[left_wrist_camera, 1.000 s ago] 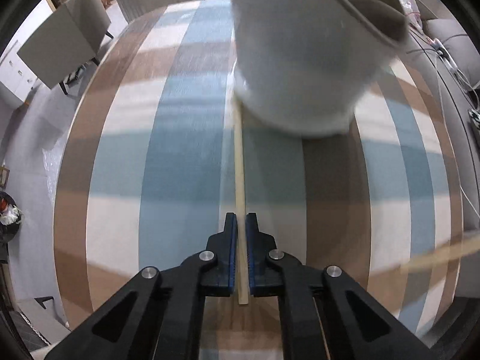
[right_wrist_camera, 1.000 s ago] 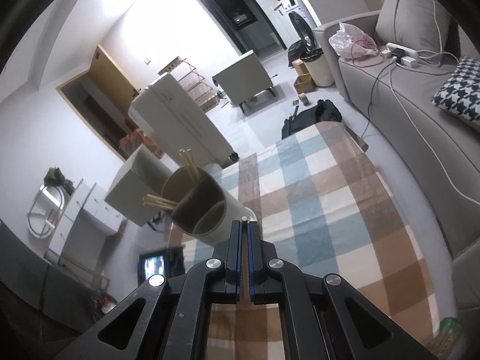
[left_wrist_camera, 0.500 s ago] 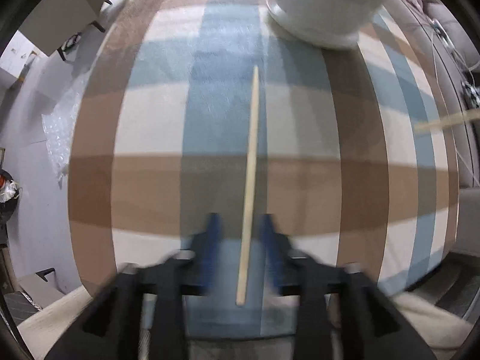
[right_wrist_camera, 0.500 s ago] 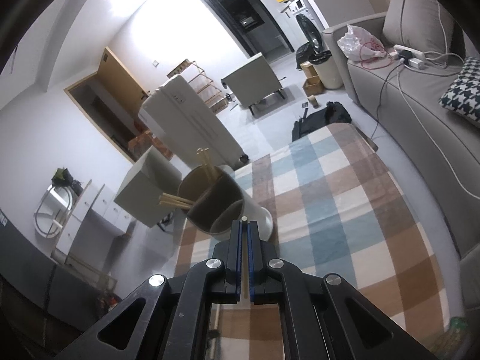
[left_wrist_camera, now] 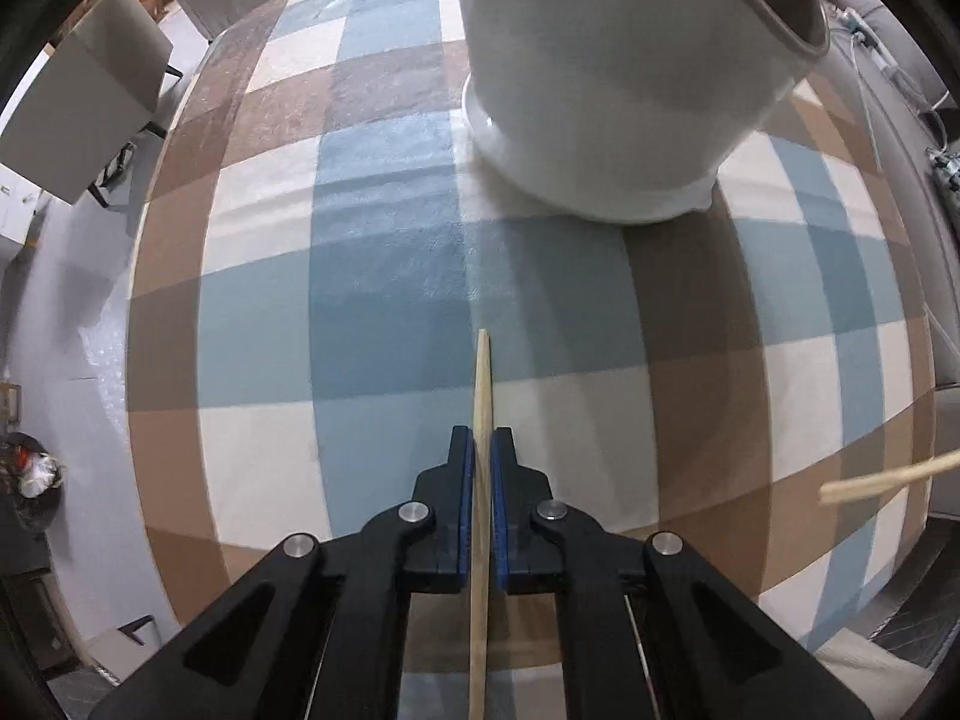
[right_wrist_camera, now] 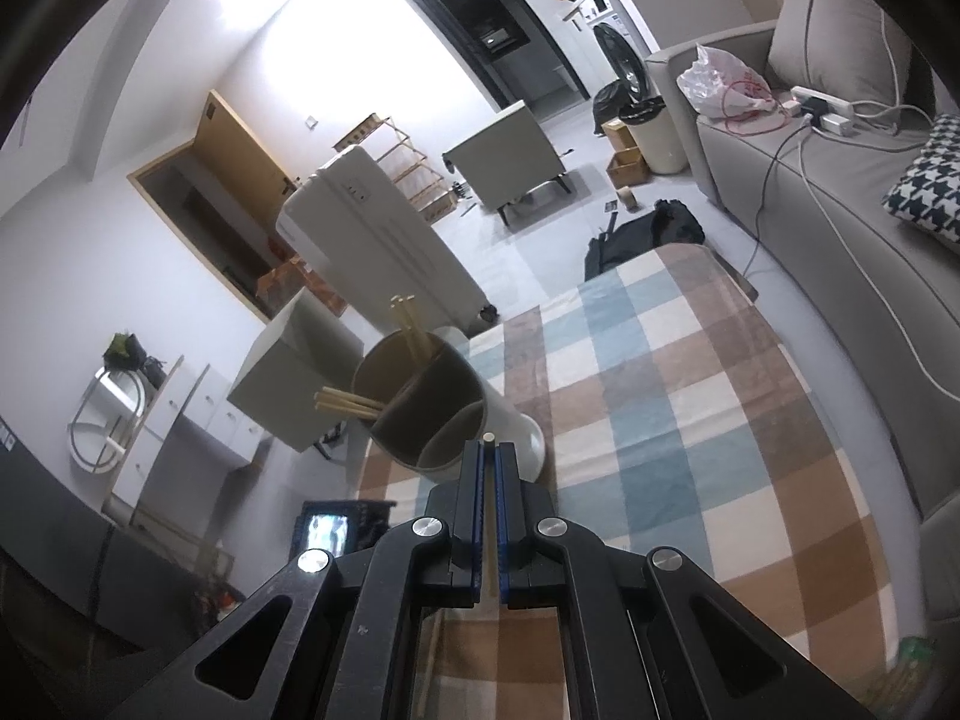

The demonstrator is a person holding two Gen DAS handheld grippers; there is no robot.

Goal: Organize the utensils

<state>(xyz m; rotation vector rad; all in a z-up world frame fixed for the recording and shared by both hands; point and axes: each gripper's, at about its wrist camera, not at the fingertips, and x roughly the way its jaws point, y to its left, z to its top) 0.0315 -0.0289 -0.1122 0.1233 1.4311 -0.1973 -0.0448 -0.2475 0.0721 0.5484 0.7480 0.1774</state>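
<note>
While your left gripper (left_wrist_camera: 483, 450) points down at the checked tablecloth (left_wrist_camera: 372, 324), its jaws have just closed, pinching a wooden chopstick (left_wrist_camera: 482, 378) between the blue pads. Its tip falls short of the white holder (left_wrist_camera: 606, 78) ahead. Your right gripper (right_wrist_camera: 490, 459) is clamped on a second chopstick (right_wrist_camera: 490, 438), near the holder's divided mouth (right_wrist_camera: 420, 396), where more chopsticks (right_wrist_camera: 348, 403) already stand.
</note>
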